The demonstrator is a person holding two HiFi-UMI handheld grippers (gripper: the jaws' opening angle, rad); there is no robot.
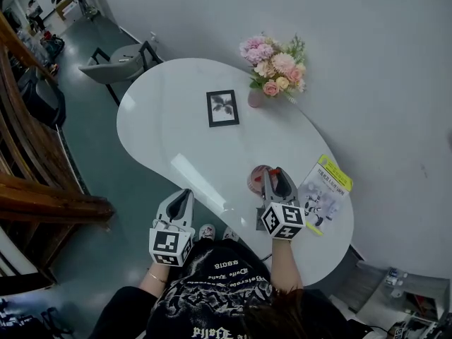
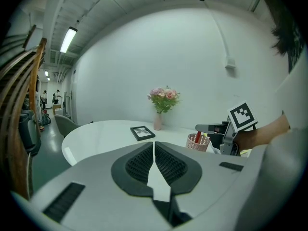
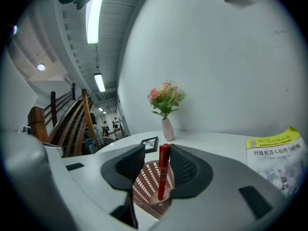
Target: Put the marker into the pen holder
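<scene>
My right gripper reaches out from my forearm over the near edge of the white table, pointing forward and slightly down, right above the pink mesh pen holder. Its 2 jaws stand about half apart, with the red marker upright between them. The marker's lower end is down in the holder, and I see a clear gap on its left side, so I have no grip on it. My left gripper hangs just off the table's near-left edge, tilted slightly down, jaws closed together and empty.
</scene>
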